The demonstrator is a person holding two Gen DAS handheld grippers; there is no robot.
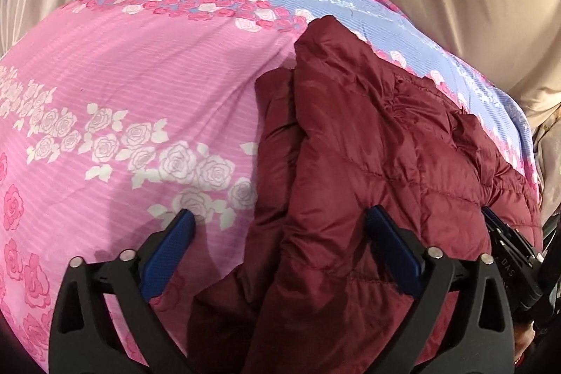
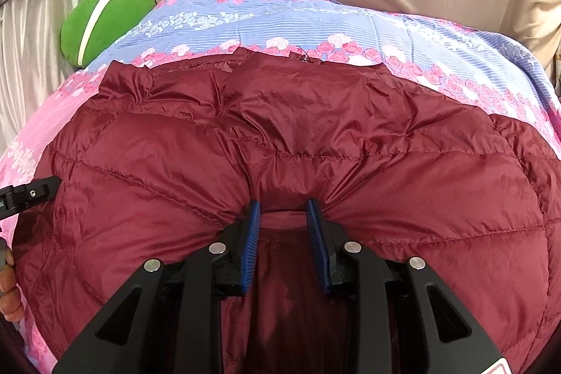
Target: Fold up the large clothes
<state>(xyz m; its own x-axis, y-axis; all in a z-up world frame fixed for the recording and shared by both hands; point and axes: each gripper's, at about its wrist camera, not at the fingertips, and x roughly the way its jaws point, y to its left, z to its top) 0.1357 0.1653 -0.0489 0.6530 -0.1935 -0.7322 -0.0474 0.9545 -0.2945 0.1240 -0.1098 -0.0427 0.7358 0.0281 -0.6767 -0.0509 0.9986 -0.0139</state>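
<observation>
A puffy dark red jacket (image 2: 298, 135) lies on the flowery pink and blue bedspread (image 1: 140, 86). The right gripper (image 2: 283, 216) pinches its near edge. The left gripper (image 1: 280, 223) is spread wide over its left side. A green pillow (image 2: 101, 20) sits far left.

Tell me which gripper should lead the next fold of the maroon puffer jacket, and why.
Right, probably. The right gripper already pinches a bunched ridge of the maroon puffer jacket near the middle of its near edge. The left gripper stands wide open astride the jacket's left edge, gripping nothing.
</observation>
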